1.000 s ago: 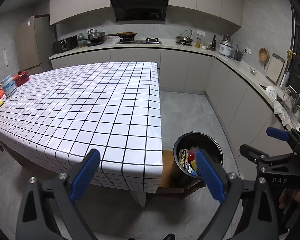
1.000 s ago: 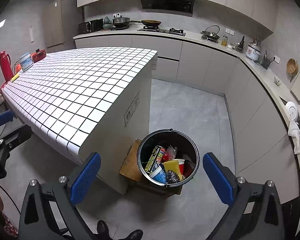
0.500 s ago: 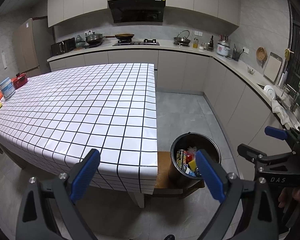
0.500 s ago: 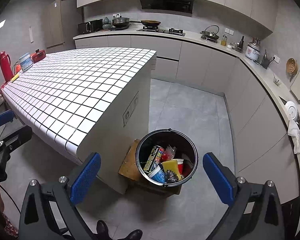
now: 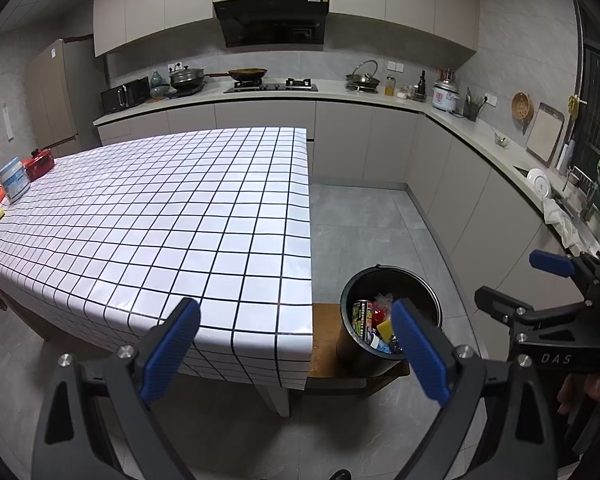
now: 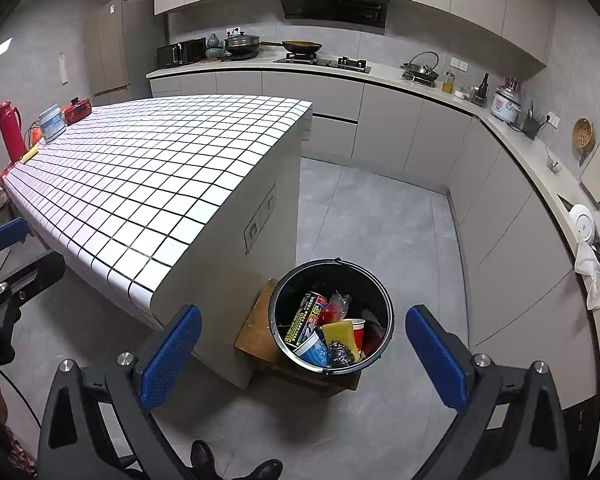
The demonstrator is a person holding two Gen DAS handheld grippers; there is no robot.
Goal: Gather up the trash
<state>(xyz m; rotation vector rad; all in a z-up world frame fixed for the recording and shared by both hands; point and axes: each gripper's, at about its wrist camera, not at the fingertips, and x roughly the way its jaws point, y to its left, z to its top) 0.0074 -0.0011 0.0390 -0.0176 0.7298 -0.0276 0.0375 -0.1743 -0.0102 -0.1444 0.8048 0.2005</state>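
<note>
— So where did the trash sit from where those two were held?

— Going left to right: the left gripper (image 5: 296, 344) hung over the near corner of the checked table (image 5: 172, 216), its blue fingers spread wide with nothing between them. The right gripper (image 6: 304, 354) was just as wide and just as empty, held out over the floor past the table's end. The black bucket (image 6: 278, 300) stood on a low wooden stool (image 6: 252, 334) tight against that end, below and ahead of both.

— Which one was nearer?

— The right, I'd say. The bucket's mouth lay almost squarely between its fingers, straight down its line; from the left it sat off to the right, behind the right-hand finger.

— And inside?

— A printed can (image 6: 305, 316) leaning with its long axis running up toward the far rim, a crumpled red wrapper (image 6: 334, 308), a yellow sponge (image 6: 337, 332), a red paper cup (image 6: 358, 332), a blue tub (image 6: 310, 352), a metal scourer (image 6: 340, 354). About half full, as far as I could tell.

— Anything left on the table?

— Only at the far left edge: a red flask (image 6: 10, 130), a pale tub (image 6: 52, 122), a small red box (image 6: 77, 109), a yellow thing (image 6: 30, 154) lying flat. Whether any counted as trash, I couldn't tell.
</note>
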